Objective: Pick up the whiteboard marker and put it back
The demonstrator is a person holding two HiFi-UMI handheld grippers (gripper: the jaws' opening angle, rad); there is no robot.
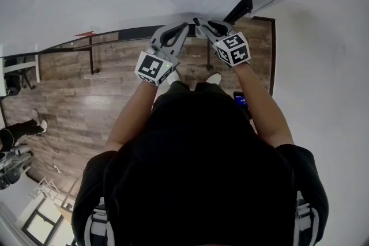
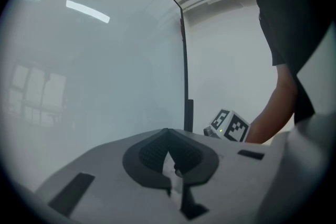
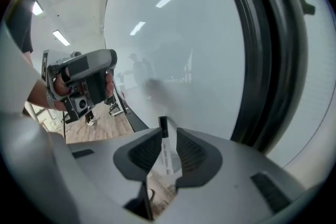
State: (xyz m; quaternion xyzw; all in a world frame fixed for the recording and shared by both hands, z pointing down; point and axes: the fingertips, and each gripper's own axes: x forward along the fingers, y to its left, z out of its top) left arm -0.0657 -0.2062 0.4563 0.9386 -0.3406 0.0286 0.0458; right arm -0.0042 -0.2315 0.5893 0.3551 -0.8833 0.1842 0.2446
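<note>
A: Right, the right gripper (image 3: 167, 136) stands with its jaws apart round the whiteboard marker (image 3: 166, 153), lower centre of the right gripper view, dark cap toward the whiteboard (image 3: 184, 60).

B: There's a gap beside it, so no squeeze. I'd call this the put-back, at the release.

A: And the left gripper (image 2: 168, 139)?

B: Pinched together, empty. Next, I reckon, the right one backs straight out without nudging the marker.
</note>
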